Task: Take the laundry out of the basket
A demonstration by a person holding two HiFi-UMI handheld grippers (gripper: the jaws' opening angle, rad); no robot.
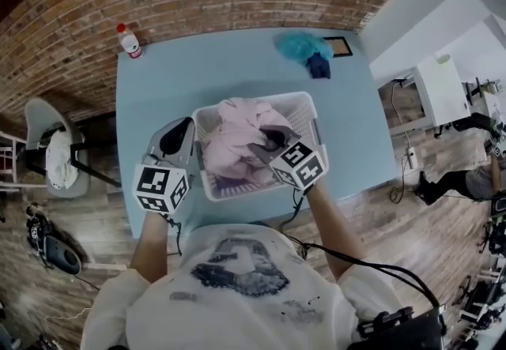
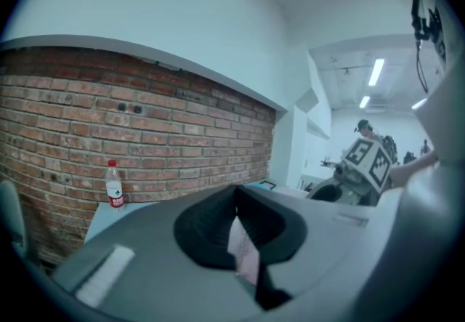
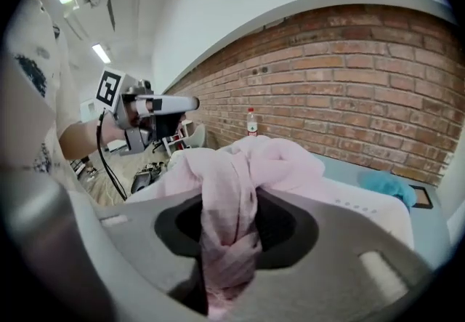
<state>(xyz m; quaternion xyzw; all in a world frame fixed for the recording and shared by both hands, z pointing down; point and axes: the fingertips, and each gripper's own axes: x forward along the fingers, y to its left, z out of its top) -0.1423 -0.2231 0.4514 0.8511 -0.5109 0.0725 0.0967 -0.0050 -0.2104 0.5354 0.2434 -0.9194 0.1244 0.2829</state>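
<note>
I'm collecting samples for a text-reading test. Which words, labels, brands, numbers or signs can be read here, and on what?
No text can be read in any view.
Bottle: red label with white print, too small to read.
Left cube and right cube: black-and-white square markers, no words.
Shirt: dark printed graphic, no legible lettering.
Frame: too small to tell.
</note>
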